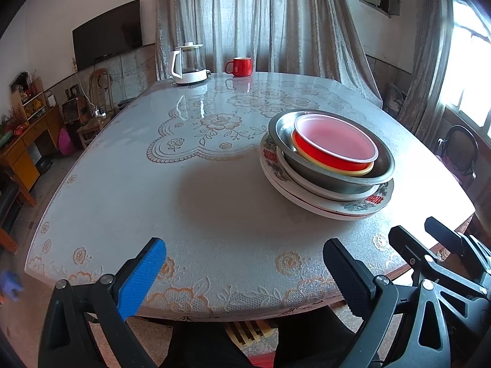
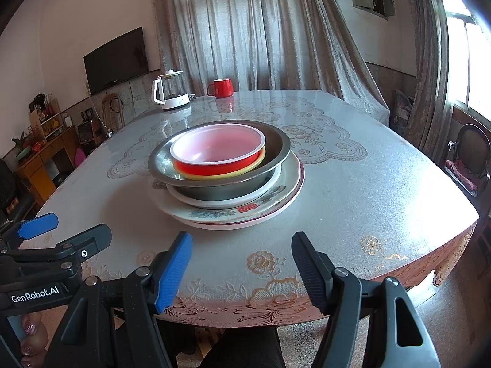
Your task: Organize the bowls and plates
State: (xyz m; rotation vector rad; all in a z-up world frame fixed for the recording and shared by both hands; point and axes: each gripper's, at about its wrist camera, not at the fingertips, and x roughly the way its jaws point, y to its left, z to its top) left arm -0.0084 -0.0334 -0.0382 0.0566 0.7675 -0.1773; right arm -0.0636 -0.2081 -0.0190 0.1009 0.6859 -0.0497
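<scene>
Right wrist view: one nested stack at frame centre on the desk (image 2: 353, 184), comprising one red bowl (image 2: 219, 150) uppermost, one yellow rim beneath it (bowl or plate, cannot tell), one metal basin (image 2: 276, 150), one white plate (image 2: 276, 182) and what appear to be two patterned plates (image 2: 245, 211) at the base. Also on the desk, upper left of frame: one white kettle (image 2: 168, 92), one red mug (image 2: 221, 88). Right gripper (image 2: 241, 271) at lower centre, jaws wide apart, nothing between them; left gripper (image 1: 244, 276) at lower centre of the left wrist view, jaws likewise spread and empty, both short of the stack. Judged step: stacking appears finished or nearly so. Any next move would call for an approach to the stack's rim without tipping the off-centre upper items.
</scene>
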